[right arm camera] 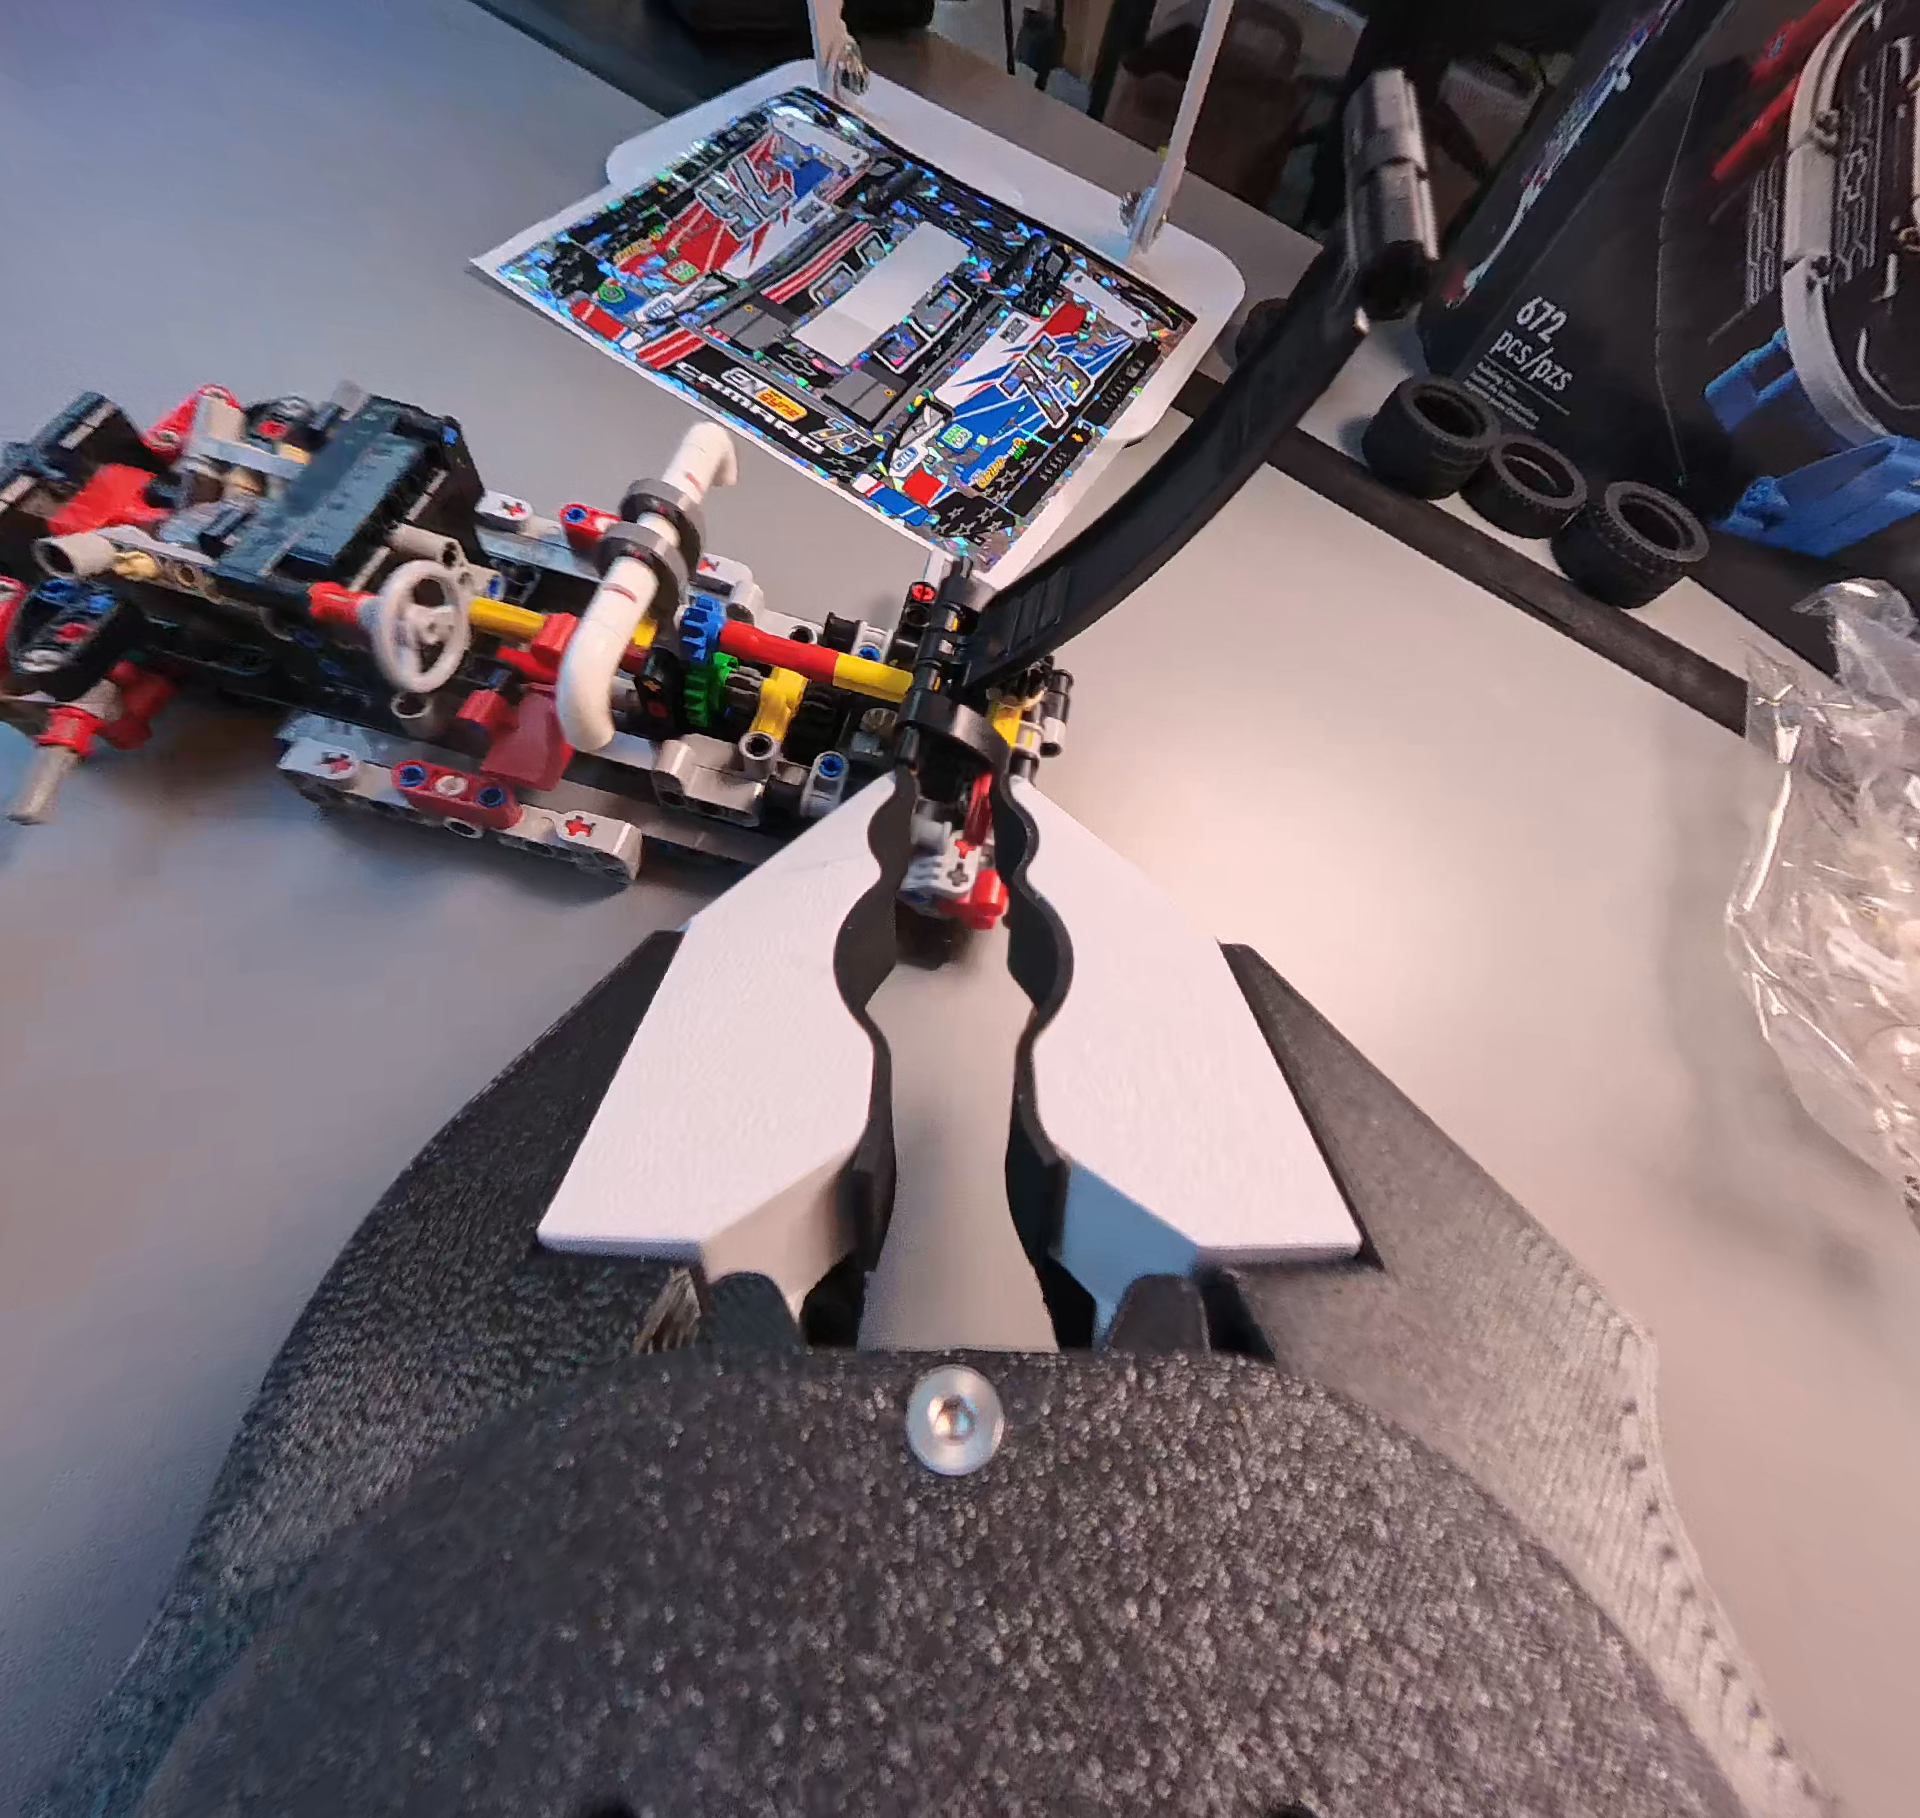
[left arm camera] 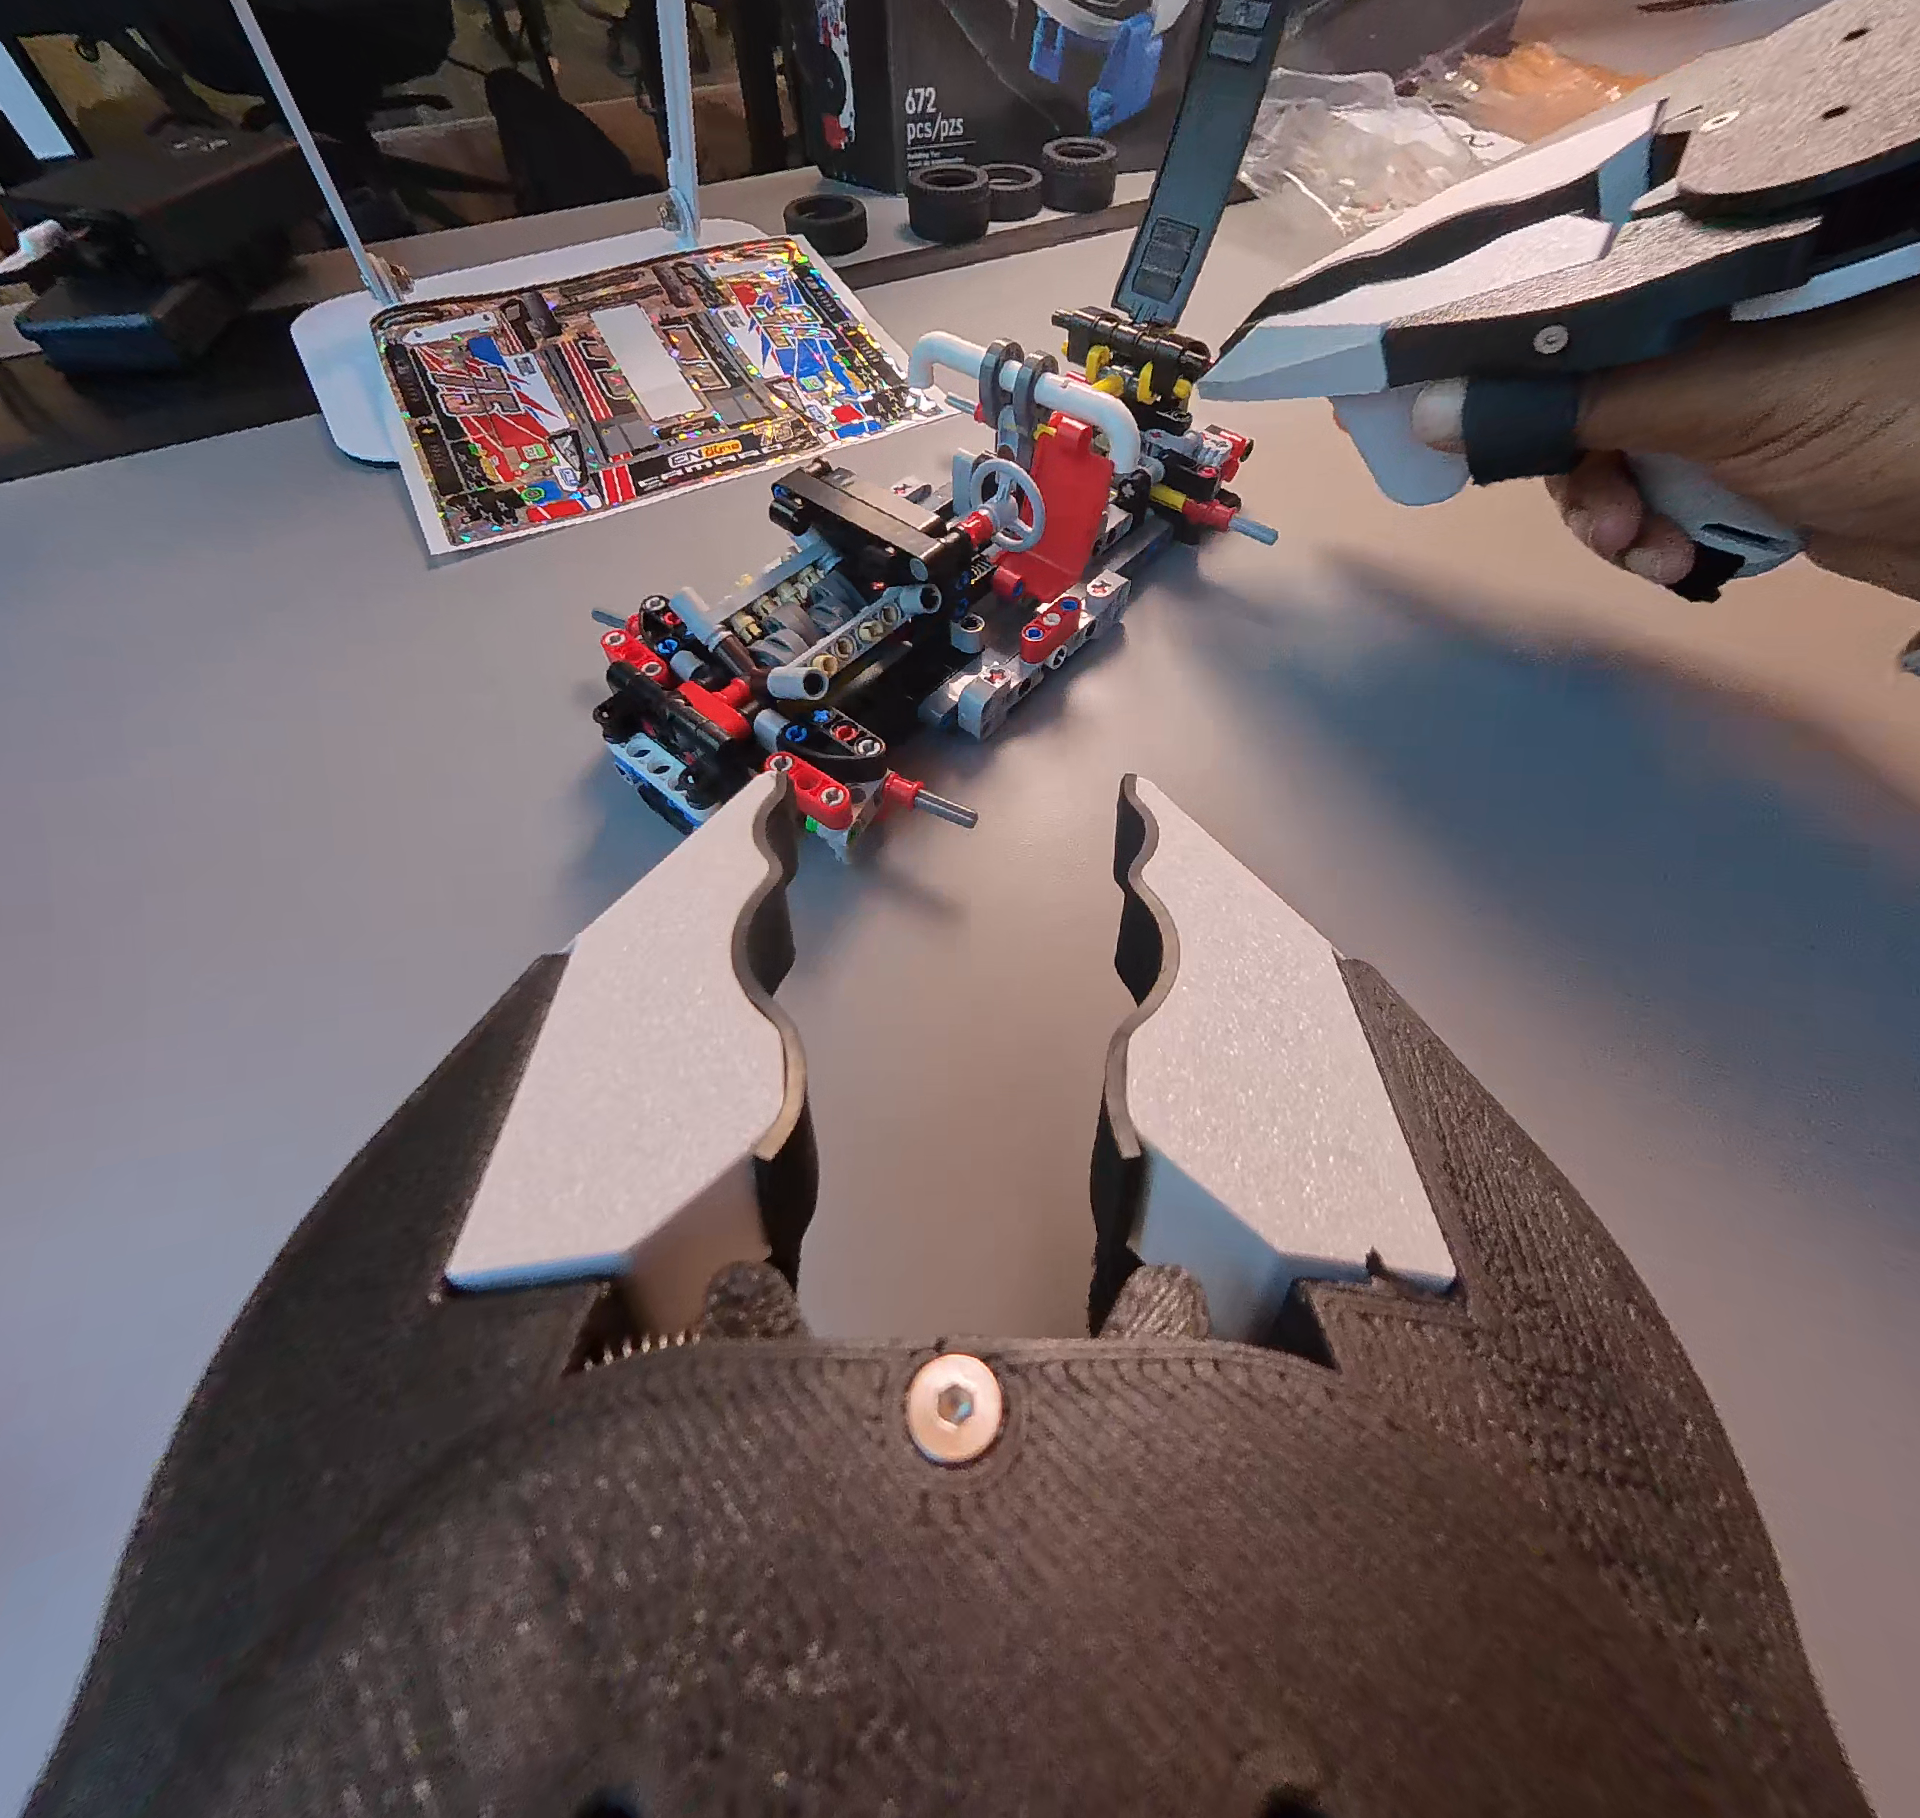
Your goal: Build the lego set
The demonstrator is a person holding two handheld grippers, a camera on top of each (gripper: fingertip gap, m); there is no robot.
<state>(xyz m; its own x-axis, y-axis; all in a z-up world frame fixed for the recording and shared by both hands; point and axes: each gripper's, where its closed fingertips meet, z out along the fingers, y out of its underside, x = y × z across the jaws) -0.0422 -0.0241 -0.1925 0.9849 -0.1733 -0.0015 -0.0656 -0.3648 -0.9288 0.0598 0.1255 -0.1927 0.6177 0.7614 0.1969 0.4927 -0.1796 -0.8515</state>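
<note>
Pinching car chassis [right arm camera: 540,625] rear, right claw [right arm camera: 951,781].

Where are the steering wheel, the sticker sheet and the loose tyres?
steering wheel [left arm camera: 1006,504], left wrist view, on its hub.
sticker sheet [left arm camera: 634,386], left wrist view, on its middle.
loose tyres [right arm camera: 1628,528], right wrist view, on the nearest tyre's tread.

Left wrist view: low over the grey table [left arm camera: 312,781], looking along its fingers at the car chassis [left arm camera: 894,605] from its front end, fairly near.
Right wrist view: close against the chassis's [right arm camera: 436,625] rear corner, apparently angled down.
Shared: chassis, sticker sheet [left arm camera: 644,386] [right arm camera: 862,334], tyres [left arm camera: 977,194] [right arm camera: 1527,490], set box [left arm camera: 987,33] [right arm camera: 1704,241].
</note>
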